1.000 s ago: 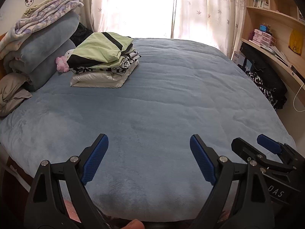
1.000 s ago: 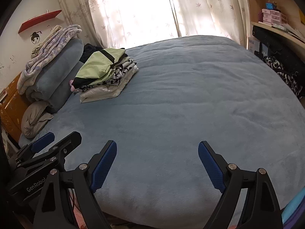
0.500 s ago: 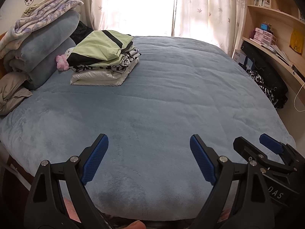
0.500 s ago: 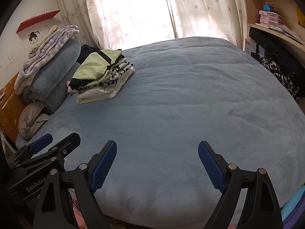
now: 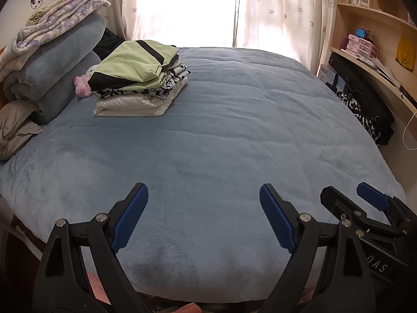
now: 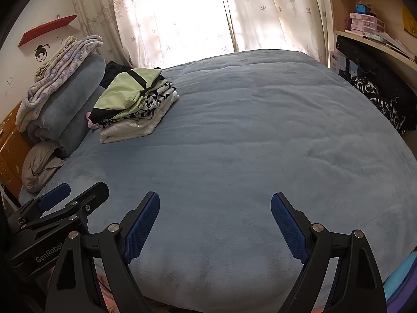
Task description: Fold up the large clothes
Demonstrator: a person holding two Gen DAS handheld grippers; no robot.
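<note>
A stack of folded clothes (image 5: 140, 78), light green and black on top, then a black-and-white print, then white, lies on the far left of the blue bed (image 5: 221, 143). It also shows in the right wrist view (image 6: 135, 104). My left gripper (image 5: 203, 216) is open and empty above the bed's near edge. My right gripper (image 6: 215, 224) is open and empty beside it, to its right. Each gripper shows at the edge of the other's view. No unfolded garment lies on the bed.
Rolled grey-blue blankets with a floral quilt (image 5: 49, 52) and a beige pillow (image 5: 15, 127) are piled at the left. A dark pile of clothes (image 5: 365, 109) lies at the bed's right edge below wooden shelves (image 5: 372, 60). Curtains (image 5: 273, 10) hang behind.
Both grippers have drifted slightly, so the scene sits a little differently in view. The jaws stay open and empty. Nothing on the bed has moved.
</note>
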